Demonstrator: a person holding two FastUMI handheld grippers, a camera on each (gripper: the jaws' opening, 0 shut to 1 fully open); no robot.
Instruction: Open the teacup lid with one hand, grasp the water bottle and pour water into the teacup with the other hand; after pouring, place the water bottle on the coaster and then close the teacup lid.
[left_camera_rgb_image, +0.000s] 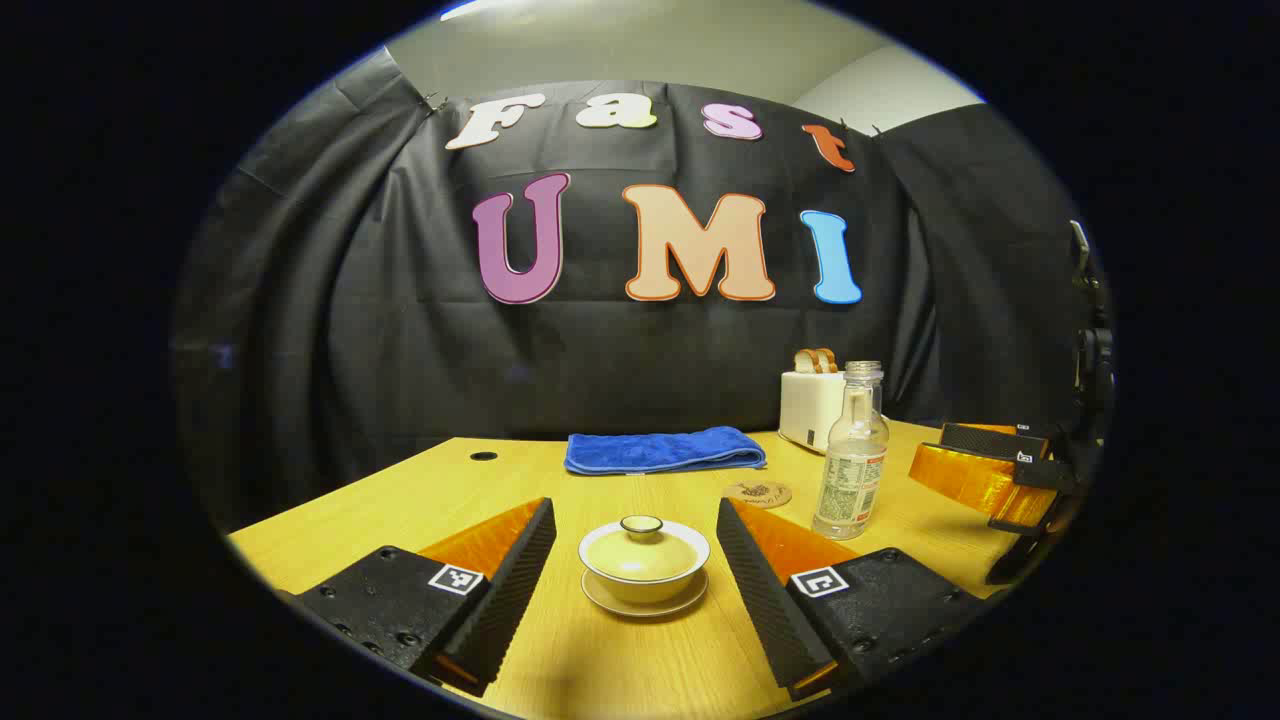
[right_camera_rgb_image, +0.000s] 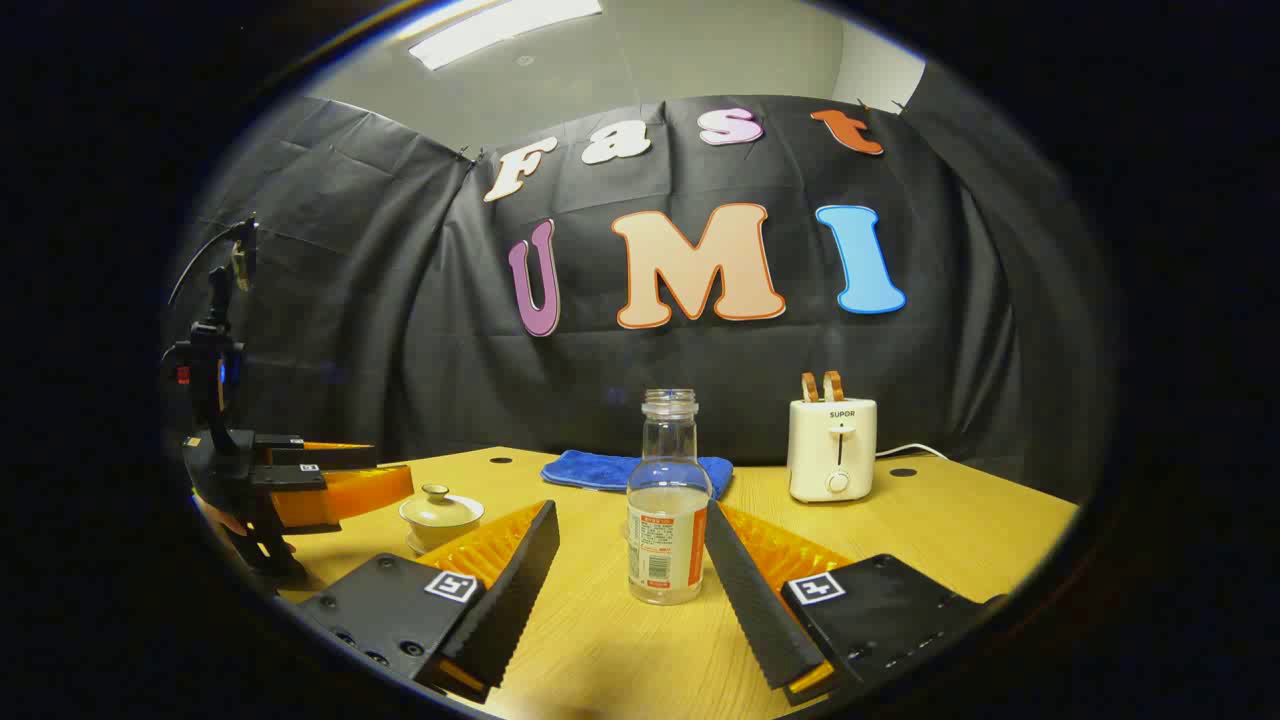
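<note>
A cream teacup (left_camera_rgb_image: 643, 571) with its lid (left_camera_rgb_image: 642, 524) on stands on a saucer, between the wide-apart fingers of my left gripper (left_camera_rgb_image: 637, 522), which is open. An uncapped clear water bottle (left_camera_rgb_image: 852, 453), partly full, stands to its right. A round coaster (left_camera_rgb_image: 757, 493) lies just behind, left of the bottle. In the right gripper view the bottle (right_camera_rgb_image: 666, 502) stands upright between the fingers of my right gripper (right_camera_rgb_image: 631, 522), which is open. The teacup (right_camera_rgb_image: 441, 515) sits to the left there, with the left gripper (right_camera_rgb_image: 300, 480) beside it.
A folded blue towel (left_camera_rgb_image: 662, 450) lies at the back of the wooden table (left_camera_rgb_image: 400, 500). A white toaster (right_camera_rgb_image: 832, 448) with bread slices stands at the back right, its cable trailing off. Small round holes dot the tabletop's far edge.
</note>
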